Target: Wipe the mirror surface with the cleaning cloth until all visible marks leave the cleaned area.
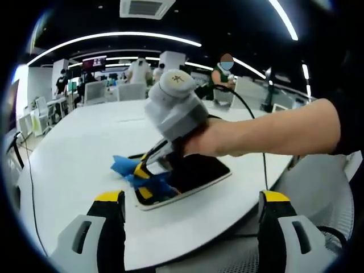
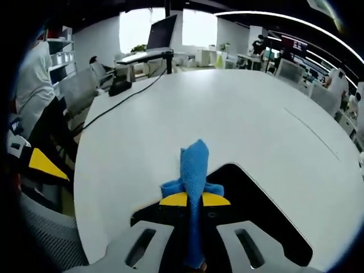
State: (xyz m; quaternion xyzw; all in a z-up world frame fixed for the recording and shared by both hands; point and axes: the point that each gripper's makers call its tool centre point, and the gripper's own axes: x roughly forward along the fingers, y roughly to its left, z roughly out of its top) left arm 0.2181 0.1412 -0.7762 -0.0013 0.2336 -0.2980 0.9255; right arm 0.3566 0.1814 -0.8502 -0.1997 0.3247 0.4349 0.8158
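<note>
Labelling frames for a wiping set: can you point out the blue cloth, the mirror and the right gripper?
blue cloth [image 2: 194, 165]: right gripper view, upper fold.
mirror [image 1: 199, 170]: left gripper view, dark glass centre.
right gripper [image 1: 149, 169]: left gripper view, between its yellow tips.

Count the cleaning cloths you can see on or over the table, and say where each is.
1. The blue cloth is pinched in the right gripper and pressed over the near edge of the dark mirror on the white table.

Dark glossy white-framed mirror [image 2: 267, 210]: near edge hidden behind jaws, cropped at frame bottom. Crumpled blue cleaning cloth [image 1: 133, 173]: partly covered by right gripper [image 1: 149, 166] (contact unclear).
</note>
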